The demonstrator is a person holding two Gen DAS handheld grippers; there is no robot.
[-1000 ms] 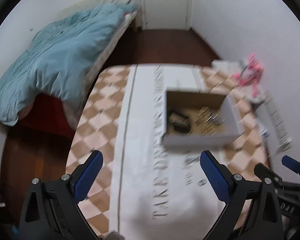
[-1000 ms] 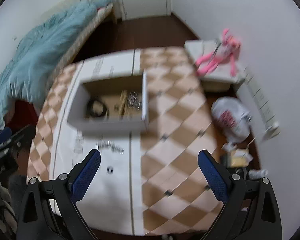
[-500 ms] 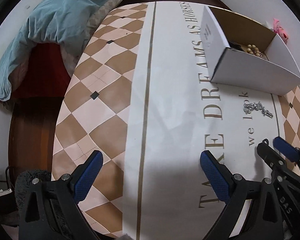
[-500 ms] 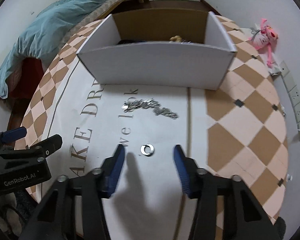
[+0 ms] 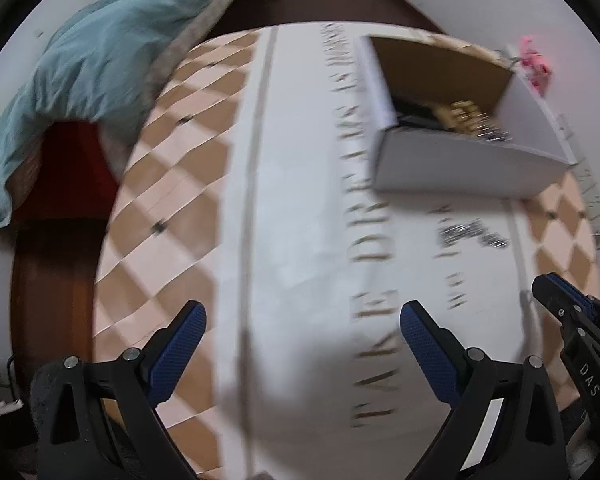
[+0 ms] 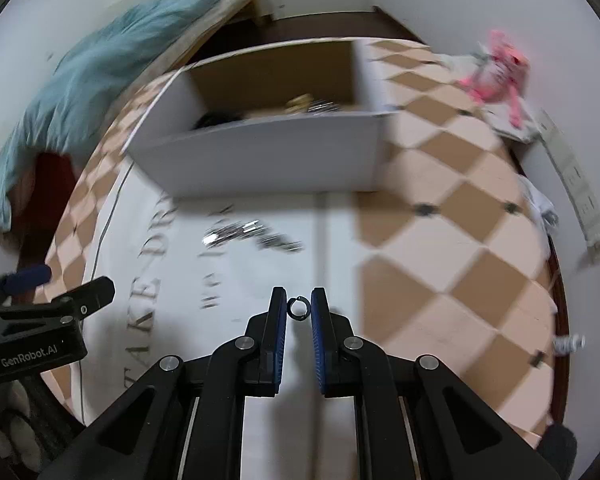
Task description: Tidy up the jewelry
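Far to the left, a blue blanket (image 5: 96, 52) lies rumpled on the bed beside the counter (image 5: 172, 184), which wears a checked cloth with a white lettered runner down the middle. The left tool (image 5: 301, 330) hangs over that runner with its blue-padded fingers spread wide and nothing between them. Further right on the runner, a loose silver chain (image 6: 252, 236) lies in a small heap, blurred in both views, just in front of the white cardboard box (image 6: 268, 160). The box stands open at the top, and inside it show a dark item and some gold-coloured beads, too blurred to name more closely. Near the chain, on its near side, the right tool (image 6: 299, 307) has its fingers drawn close together, pinching a small ring (image 6: 298, 307) held upright between the pad tips; whether it is off the cloth I cannot tell. At the far right edge, by the wall, a pink plush toy (image 6: 499, 72) lies on some papers.
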